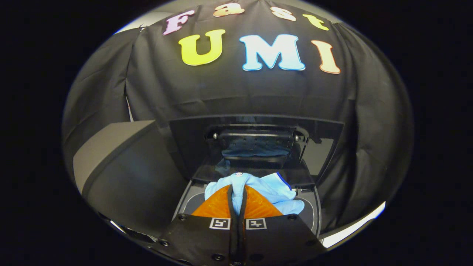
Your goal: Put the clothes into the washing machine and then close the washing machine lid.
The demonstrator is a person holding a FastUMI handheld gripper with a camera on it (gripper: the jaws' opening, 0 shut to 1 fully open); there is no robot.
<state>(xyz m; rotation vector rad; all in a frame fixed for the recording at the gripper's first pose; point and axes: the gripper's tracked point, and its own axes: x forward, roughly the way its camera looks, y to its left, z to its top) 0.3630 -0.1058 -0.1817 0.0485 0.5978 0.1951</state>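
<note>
Light blue garment [258, 186] pinched between closed fingers of gripper [237, 192], held just above washing machine [314, 214] opening. Lid [255, 144] raised behind opening. Garment not yet released; lid closing left.

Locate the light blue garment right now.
Gripper view: the light blue garment is pinched between the gripper fingers, over the washing machine opening, below its raised lid.

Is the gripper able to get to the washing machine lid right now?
Probably not yet. The gripper is shut on the blue shirt, which bunches between it and the raised lid beyond. Dropping the shirt in first should free the way.
</note>
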